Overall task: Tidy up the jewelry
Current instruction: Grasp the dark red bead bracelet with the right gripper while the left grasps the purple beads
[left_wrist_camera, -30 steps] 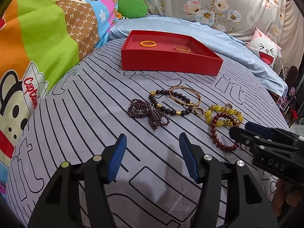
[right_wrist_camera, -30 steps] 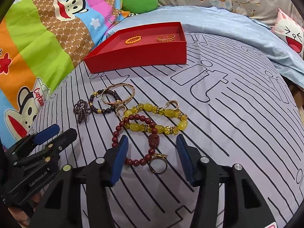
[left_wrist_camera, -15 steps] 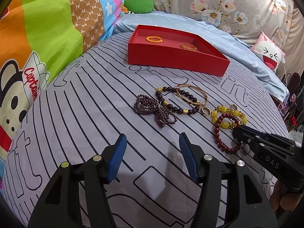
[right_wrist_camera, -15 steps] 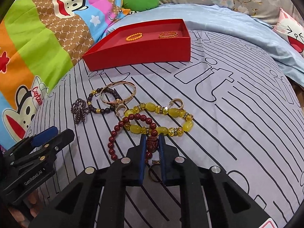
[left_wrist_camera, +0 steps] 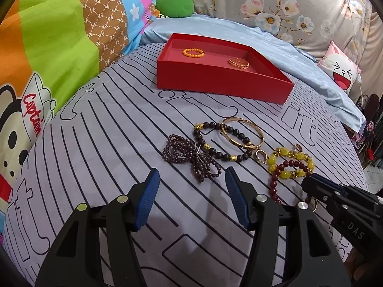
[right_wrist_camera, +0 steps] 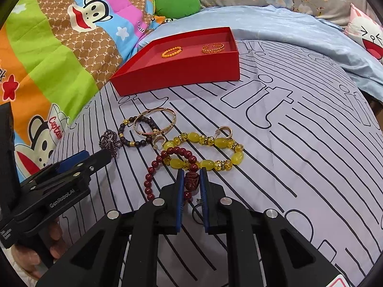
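Right claw point(right_wrist_camera: 191, 186) pinching the red bracelet point(right_wrist_camera: 153, 171) by its carved bead, jaws having just been closing on it, loop trailing left on the bedspread point(right_wrist_camera: 299, 148). Left claw point(left_wrist_camera: 191, 191) hovering spread, empty. Red tray point(right_wrist_camera: 182, 74) lying ahead, up-left.

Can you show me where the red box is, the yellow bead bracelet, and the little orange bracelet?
red box point(right_wrist_camera: 182, 74), right wrist view, on its front wall.
yellow bead bracelet point(right_wrist_camera: 207, 163), right wrist view, on a near bead.
orange bracelet point(left_wrist_camera: 192, 52), left wrist view, on its bead ring.
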Demonstrator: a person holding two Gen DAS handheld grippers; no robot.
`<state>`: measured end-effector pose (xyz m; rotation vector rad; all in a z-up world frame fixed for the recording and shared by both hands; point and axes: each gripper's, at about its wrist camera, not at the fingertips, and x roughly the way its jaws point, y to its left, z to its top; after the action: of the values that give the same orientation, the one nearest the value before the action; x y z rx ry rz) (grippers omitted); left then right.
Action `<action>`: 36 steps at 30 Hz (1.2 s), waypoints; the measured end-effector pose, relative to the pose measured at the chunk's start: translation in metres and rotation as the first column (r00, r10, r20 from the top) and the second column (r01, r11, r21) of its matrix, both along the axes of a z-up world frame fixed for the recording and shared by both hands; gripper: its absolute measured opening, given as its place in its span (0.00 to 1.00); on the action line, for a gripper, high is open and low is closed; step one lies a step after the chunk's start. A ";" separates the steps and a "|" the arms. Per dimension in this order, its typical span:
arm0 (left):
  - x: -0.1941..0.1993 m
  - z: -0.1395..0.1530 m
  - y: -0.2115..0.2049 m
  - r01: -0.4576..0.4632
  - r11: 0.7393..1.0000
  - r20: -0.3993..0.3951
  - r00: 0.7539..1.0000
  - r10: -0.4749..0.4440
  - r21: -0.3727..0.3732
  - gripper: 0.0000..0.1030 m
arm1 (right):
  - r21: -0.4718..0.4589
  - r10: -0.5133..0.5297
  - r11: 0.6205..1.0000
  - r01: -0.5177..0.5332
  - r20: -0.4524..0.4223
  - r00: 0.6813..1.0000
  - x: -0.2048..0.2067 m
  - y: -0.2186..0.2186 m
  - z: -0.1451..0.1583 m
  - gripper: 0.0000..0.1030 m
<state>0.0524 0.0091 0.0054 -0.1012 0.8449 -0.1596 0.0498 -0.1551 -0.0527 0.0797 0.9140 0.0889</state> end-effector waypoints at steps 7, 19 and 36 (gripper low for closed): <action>0.012 -0.004 -0.008 0.032 0.999 -0.017 0.999 -0.032 -0.016 0.25 | 0.014 0.003 1.000 -0.003 0.000 1.000 0.001 0.000 0.000 0.12; 0.011 0.004 -0.006 0.043 0.998 0.010 0.999 -0.042 -0.043 0.03 | 0.037 0.022 0.999 -0.023 0.024 0.999 -0.002 0.003 0.012 0.05; 0.005 0.016 0.002 0.037 0.998 0.037 0.999 -0.035 -0.055 0.03 | -0.006 0.028 1.000 -0.029 -0.026 0.999 0.000 0.007 -0.005 0.24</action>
<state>0.0576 0.0111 0.0218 -0.1349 0.8073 -0.2188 0.0502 -0.1486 -0.0578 0.0618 0.9419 0.1116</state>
